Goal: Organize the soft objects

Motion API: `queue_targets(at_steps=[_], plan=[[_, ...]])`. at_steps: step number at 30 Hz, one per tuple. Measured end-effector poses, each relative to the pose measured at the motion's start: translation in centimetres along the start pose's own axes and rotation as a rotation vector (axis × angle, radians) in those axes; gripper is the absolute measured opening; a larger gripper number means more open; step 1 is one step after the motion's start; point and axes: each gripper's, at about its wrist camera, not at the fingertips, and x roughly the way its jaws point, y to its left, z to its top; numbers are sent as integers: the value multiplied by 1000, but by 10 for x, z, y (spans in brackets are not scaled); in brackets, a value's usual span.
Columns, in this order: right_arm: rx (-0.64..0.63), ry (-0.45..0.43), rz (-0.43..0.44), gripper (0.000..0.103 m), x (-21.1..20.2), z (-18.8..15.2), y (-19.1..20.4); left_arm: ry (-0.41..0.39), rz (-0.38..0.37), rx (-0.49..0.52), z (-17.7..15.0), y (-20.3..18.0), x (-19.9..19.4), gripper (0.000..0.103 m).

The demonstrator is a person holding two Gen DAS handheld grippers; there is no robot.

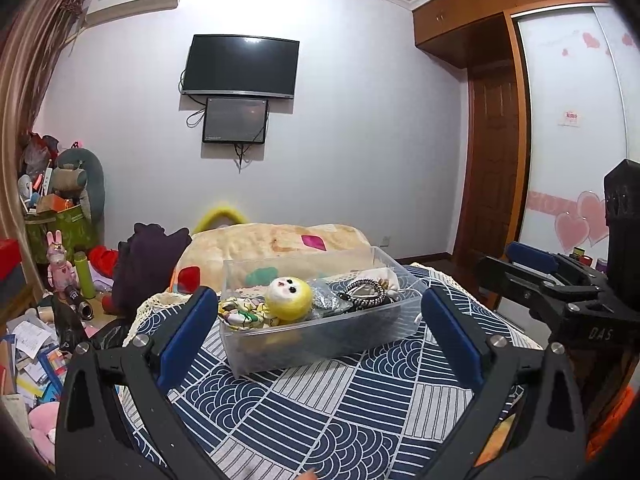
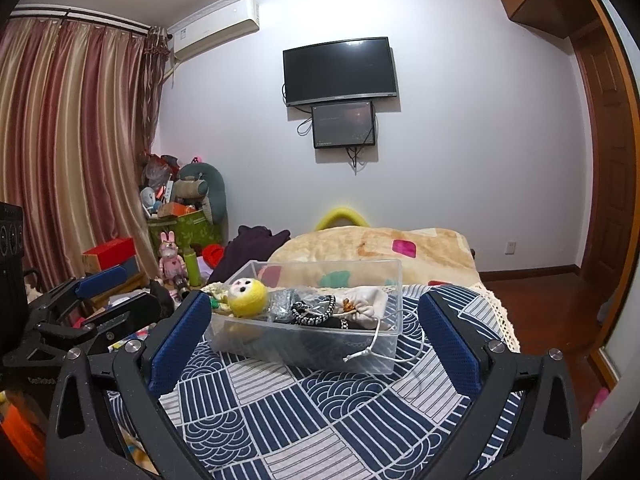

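Note:
A clear plastic box [image 1: 320,344] stands on a blue-and-white patterned cloth [image 1: 320,412]. In it lie a yellow-headed doll [image 1: 289,298], a silver shiny item [image 1: 323,295], a black-and-white braided band [image 1: 366,291] and a white drawstring pouch [image 2: 362,299]. The pouch's cord [image 2: 370,346] hangs over the box's near wall. My left gripper [image 1: 318,330] is open and empty, just short of the box. My right gripper [image 2: 316,334] is open and empty, also facing the box [image 2: 320,350]. Each gripper shows at the other view's edge.
A beige blanket [image 1: 276,244] lies behind the box, with dark purple clothing [image 1: 146,264] to its left. Clutter, a green bin [image 1: 60,232] and a pink rabbit toy [image 1: 60,266] fill the left floor. A wooden door [image 1: 492,168] stands at right.

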Motion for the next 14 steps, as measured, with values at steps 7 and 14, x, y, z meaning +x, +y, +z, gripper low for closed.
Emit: queue_targets(at_steps=[7,14], plan=[[-7,1,4,103,1,-3,2,5,2,-14,1,3,1,103],[-15,6,5,103,2,-4,3,8,3,-36,2,6,0,103]])
